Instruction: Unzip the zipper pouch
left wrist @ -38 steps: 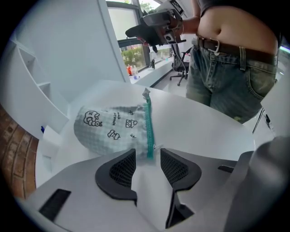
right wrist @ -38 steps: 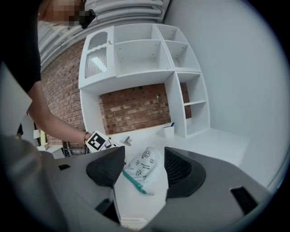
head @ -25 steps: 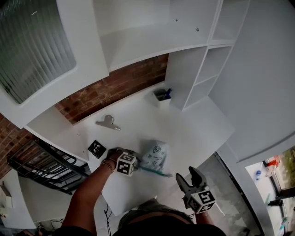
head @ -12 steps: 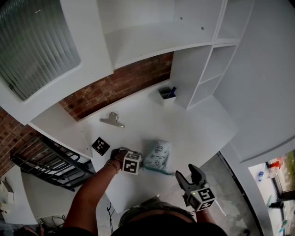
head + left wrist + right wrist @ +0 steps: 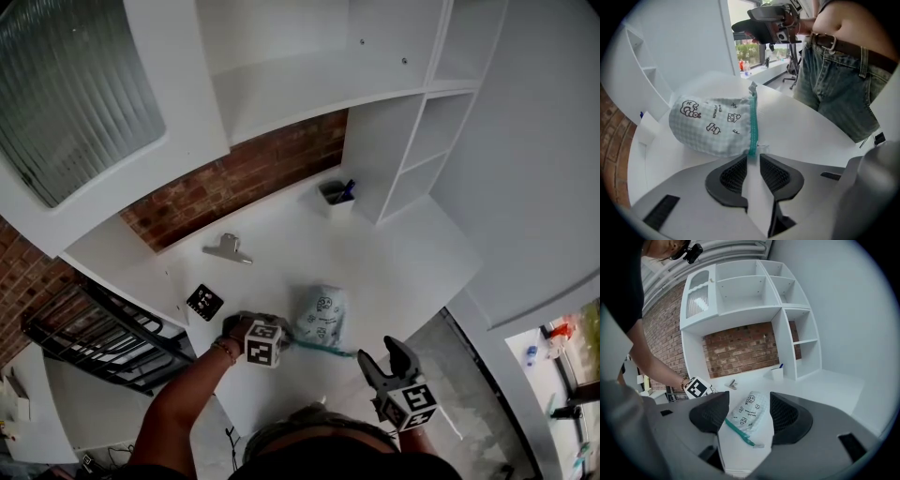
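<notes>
A pale checked zipper pouch (image 5: 321, 317) with small cartoon prints lies on the white table (image 5: 412, 262). Its teal zipper (image 5: 323, 349) runs along the near edge. My left gripper (image 5: 284, 339) is at the zipper's left end. In the left gripper view its jaws are closing to a narrow gap, with the teal zipper end (image 5: 751, 151) right at the fingertips of the gripper (image 5: 753, 157). The pads are not visibly pressing on it. My right gripper (image 5: 382, 354) hovers open near the table's front edge. It points at the pouch (image 5: 750, 411) with nothing between its jaws.
A metal binder clip (image 5: 228, 249) and a black marker card (image 5: 203, 302) lie left of the pouch. A white cup with pens (image 5: 333, 195) stands at the back beside a white shelf unit (image 5: 412, 150). A black rack (image 5: 103, 328) sits beyond the table's left edge.
The left gripper has settled slightly lower at the pouch's left end. The right gripper has hardly moved and the pouch lies where it did.
</notes>
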A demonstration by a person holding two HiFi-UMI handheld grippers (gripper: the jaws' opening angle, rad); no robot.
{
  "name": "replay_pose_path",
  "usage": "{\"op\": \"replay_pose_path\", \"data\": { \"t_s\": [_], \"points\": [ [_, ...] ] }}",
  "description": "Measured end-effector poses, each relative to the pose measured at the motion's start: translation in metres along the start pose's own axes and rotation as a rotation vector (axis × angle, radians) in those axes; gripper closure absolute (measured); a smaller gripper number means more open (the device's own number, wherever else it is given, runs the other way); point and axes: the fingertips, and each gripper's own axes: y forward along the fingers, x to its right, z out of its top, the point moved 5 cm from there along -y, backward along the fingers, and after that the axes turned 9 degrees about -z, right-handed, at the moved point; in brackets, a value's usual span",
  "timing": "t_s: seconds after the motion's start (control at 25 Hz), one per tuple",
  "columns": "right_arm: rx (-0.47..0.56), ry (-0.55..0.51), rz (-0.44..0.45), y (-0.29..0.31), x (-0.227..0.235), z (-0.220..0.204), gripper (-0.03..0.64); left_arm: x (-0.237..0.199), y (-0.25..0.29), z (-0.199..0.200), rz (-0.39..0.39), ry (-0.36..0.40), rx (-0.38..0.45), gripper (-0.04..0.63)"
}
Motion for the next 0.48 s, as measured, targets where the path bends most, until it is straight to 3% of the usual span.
{"op": "replay_pose_path", "data": {
  "t_s": [0.08, 0.12, 0.24, 0.44, 0.48],
  "points": [
    [-0.001, -0.001, -0.006, -0.001, 0.001, -0.001, 0.347, 0.0, -0.002, 0.003, -0.03, 0.018, 0.008, 0.452],
    [-0.002, -0.001, -0.01, -0.001, 0.001, -0.001, 0.347, 0.0, -0.001, 0.004, -0.046, 0.031, 0.004, 0.437],
    [-0.006, 0.001, -0.016, -0.002, 0.001, -0.003, 0.347, -0.002, 0.004, 0.004, -0.096, 0.074, -0.023, 0.431],
    [-0.004, 0.009, -0.029, -0.003, 0.002, -0.003, 0.347, -0.01, 0.005, 0.007, -0.205, 0.065, -0.057, 0.431],
    [-0.005, 0.01, -0.031, -0.002, 0.002, -0.004, 0.347, -0.013, 0.005, 0.008, -0.211, 0.064, -0.067, 0.458]
  ]
}}
